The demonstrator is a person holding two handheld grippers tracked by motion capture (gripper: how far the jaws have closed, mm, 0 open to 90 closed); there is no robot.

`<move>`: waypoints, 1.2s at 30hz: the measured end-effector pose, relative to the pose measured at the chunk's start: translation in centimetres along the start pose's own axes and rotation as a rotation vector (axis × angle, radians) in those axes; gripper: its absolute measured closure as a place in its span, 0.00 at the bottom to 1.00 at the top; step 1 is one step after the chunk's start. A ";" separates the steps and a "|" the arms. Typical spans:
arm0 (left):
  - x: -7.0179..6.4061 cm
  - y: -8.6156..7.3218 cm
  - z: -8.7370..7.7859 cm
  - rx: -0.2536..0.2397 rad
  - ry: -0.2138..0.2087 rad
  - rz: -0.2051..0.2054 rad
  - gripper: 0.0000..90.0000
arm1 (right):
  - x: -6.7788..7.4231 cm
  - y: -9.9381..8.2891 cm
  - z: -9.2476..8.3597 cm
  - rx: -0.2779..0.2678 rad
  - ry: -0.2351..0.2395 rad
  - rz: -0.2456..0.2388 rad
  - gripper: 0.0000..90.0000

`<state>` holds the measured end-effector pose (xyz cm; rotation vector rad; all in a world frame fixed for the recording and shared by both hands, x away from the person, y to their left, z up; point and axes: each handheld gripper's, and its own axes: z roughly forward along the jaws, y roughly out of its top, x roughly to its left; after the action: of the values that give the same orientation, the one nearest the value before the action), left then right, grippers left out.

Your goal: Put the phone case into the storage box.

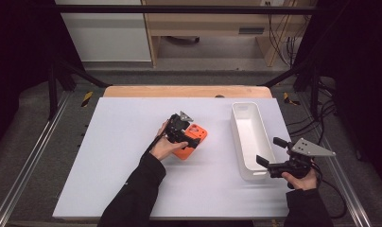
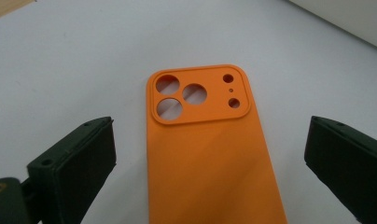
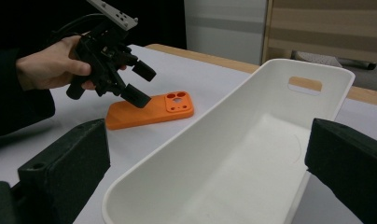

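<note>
An orange phone case (image 1: 193, 142) lies back-up near the middle of the white table (image 1: 108, 156), its camera cutouts pointing toward about 1 o'clock in the high view. The left gripper (image 1: 191, 135) hovers just above the case, jaws spread wide; in the left gripper view the case (image 2: 210, 154) sits between the two jaws, which stand apart from it on either side without touching. A white oblong bin (image 1: 248, 137) with handle slots stands at 3 o'clock of the case, well apart from it and empty. The right gripper (image 1: 269, 151) is held at the bin's near end, at roughly 4 o'clock of the table, its jaws parted wide on either side of the bin's (image 3: 233, 154) rim, gripping nothing.
</note>
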<state>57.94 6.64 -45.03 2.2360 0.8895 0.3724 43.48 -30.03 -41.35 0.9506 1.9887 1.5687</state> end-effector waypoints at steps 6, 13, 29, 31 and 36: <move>-0.1 -0.4 0.5 0.021 -0.008 0.004 0.02 | 0.0 0.0 0.0 0.000 0.000 0.005 0.01; -0.2 -0.7 1.1 0.043 -0.012 0.003 0.02 | 0.0 0.0 0.0 0.000 0.000 0.001 0.01; -0.1 -1.5 2.0 0.094 0.006 -0.004 0.12 | 0.0 0.0 0.0 0.002 -0.001 0.000 0.01; -0.2 -1.5 2.1 0.096 0.008 -0.003 0.13 | 0.0 0.0 0.0 0.001 -0.001 -0.001 0.01; -0.3 -1.5 2.1 0.094 0.015 -0.005 0.14 | 0.0 0.0 0.0 0.001 -0.001 0.002 0.01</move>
<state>58.03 6.16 -47.60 2.3193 0.9379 0.3520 43.49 -30.04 -41.35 0.9535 1.9892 1.5679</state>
